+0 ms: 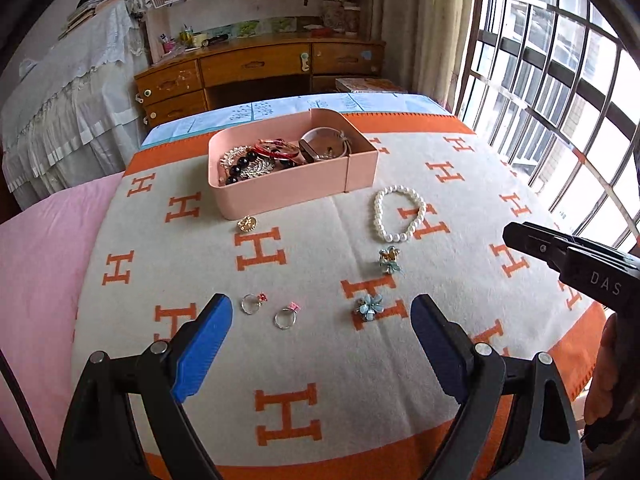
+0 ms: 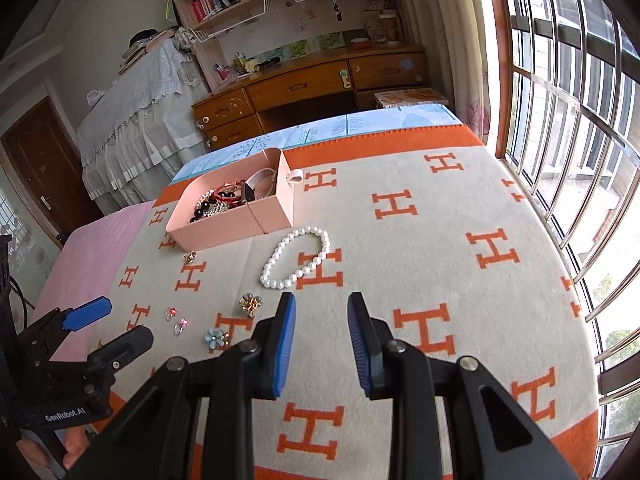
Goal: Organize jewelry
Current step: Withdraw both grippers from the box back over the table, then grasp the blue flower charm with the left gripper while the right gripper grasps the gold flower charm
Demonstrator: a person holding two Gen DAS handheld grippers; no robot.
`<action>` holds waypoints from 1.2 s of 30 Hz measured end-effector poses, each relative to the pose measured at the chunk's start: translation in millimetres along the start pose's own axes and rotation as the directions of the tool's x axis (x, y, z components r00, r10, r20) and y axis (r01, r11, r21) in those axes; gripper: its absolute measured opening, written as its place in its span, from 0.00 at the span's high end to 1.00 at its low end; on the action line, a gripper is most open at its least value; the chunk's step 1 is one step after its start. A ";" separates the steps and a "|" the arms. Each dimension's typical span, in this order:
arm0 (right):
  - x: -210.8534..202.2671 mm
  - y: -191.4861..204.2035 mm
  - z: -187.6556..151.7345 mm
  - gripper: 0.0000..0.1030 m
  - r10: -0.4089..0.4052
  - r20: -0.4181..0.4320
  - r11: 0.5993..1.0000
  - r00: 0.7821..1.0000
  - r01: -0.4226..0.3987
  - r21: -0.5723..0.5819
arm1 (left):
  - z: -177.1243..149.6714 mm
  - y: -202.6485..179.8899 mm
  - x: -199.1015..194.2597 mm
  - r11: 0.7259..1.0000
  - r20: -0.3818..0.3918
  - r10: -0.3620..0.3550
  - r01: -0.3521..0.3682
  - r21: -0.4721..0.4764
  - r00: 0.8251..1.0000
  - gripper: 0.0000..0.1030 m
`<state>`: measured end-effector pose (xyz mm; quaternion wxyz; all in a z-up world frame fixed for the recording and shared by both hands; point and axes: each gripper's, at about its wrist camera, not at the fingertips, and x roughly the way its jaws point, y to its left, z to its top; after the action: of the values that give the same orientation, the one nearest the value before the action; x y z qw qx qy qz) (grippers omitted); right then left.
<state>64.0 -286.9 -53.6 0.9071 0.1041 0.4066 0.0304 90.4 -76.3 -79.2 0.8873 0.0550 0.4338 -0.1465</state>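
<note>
A pink open box [image 1: 280,194] [image 2: 236,222] holding several bracelets and beads stands at the far side of the blanket. Loose on the blanket lie a pearl bracelet [image 1: 377,212] [image 2: 270,264], a small gold piece [image 1: 247,224] [image 2: 190,256], two rings [image 1: 252,303] [image 1: 286,316], a blue flower brooch [image 1: 369,307] [image 2: 214,337] and a gold-and-teal brooch [image 1: 390,260] [image 2: 250,304]. My left gripper [image 1: 322,304] [image 2: 129,319] hovers wide open above the rings and the blue flower. My right gripper [image 2: 322,300] [image 1: 512,234] hangs just short of the pearl bracelet, jaws narrowly apart with nothing between them.
The blanket [image 1: 320,360] is cream with orange H marks and an orange border. A pink sheet [image 1: 36,280] lies to its left. A barred window [image 2: 560,140] runs along the right. A wooden desk [image 1: 256,64] stands beyond the bed.
</note>
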 end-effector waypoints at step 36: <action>58.9 23.7 -22.6 0.74 0.104 -0.151 0.992 0.983 -0.114 -0.057 | -4.9 -2.5 42.9 0.999 -0.046 -0.050 0.051 0.010 0.998 0.84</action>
<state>87.2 -251.8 -106.2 0.8744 0.0942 0.4652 0.1009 110.9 -86.8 -115.8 0.8729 0.0524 0.4543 -0.1701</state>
